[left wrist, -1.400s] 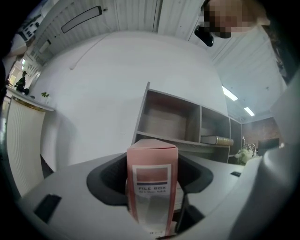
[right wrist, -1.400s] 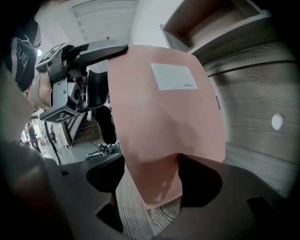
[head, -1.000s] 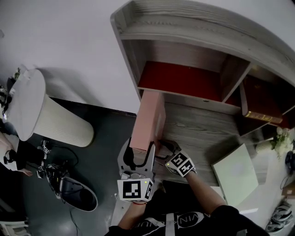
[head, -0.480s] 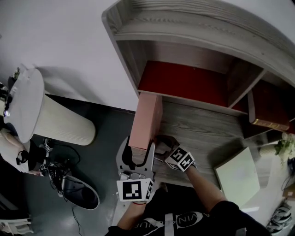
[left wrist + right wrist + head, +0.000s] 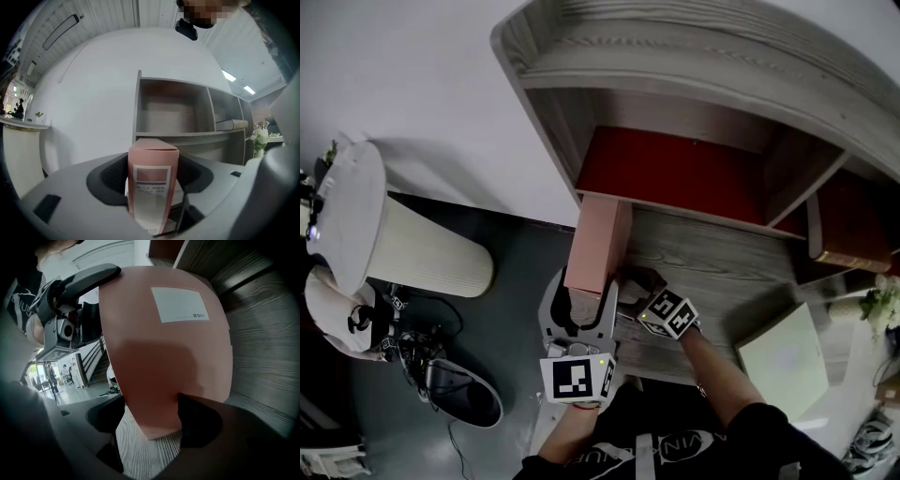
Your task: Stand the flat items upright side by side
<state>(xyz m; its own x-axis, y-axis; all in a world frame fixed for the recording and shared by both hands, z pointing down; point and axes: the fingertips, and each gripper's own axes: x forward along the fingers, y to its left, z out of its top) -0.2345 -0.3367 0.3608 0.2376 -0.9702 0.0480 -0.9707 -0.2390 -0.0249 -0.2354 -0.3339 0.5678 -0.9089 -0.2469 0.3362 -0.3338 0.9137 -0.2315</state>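
Head view: the pink file box (image 5: 598,239) stands upright on its long edge at the left end of the wooden desk (image 5: 712,267). Its far end is just in front of the red-backed left compartment of the shelf unit (image 5: 675,94). My left tongs (image 5: 584,298) clasp the box's near end, one jaw on each side. My right tongs (image 5: 626,286) come in from the right, low against the box's broad side. A pale green flat item (image 5: 783,361) lies flat on the desk, well apart to the right.

Left gripper view: the box's narrow, labelled end stands upright between my jaws, which are clamped on it.

Right gripper view: the box's broad face fills most of the picture. Its lower corner sits between my jaws, which stand apart. The right pad touches the face, while bare desk grain shows between the box and the left jaw.
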